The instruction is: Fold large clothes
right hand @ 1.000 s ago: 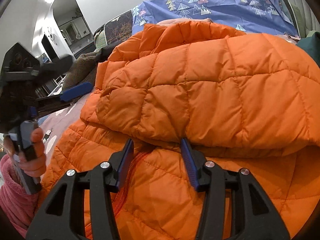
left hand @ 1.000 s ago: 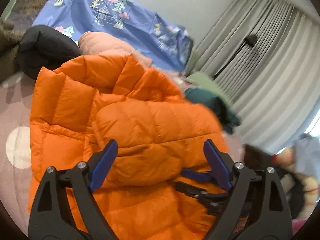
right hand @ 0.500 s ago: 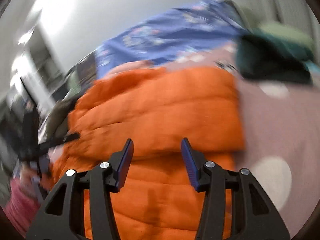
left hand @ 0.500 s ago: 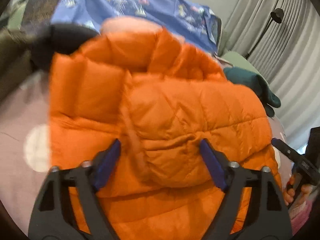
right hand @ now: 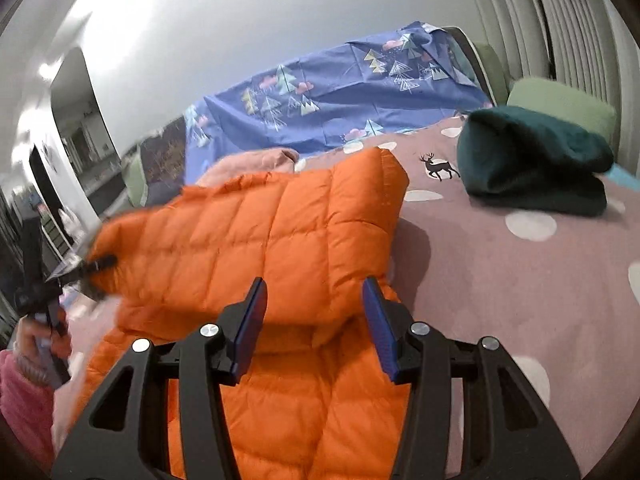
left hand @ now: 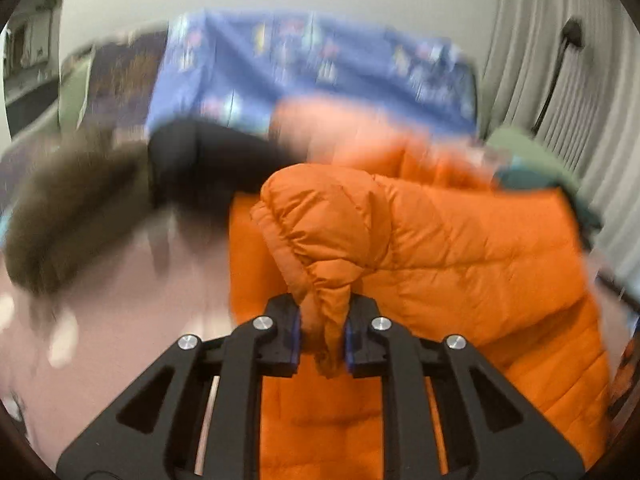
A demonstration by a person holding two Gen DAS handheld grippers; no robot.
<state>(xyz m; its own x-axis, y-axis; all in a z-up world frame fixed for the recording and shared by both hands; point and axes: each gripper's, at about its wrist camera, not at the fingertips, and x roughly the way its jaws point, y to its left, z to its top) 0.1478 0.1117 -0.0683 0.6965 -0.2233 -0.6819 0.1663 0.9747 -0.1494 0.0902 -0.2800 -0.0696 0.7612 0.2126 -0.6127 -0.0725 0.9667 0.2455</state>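
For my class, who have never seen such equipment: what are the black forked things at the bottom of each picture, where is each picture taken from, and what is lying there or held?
They are hand-held grippers with two fingers each; a person holds one in each hand, with a camera on each looking along its fingers. In the left wrist view, the left gripper has just closed on a fold of the orange puffer jacket. In the right wrist view, the right gripper is open above the same jacket, gripping nothing. The jacket lies on a mauve spotted bedspread, with a folded dark green garment behind it.
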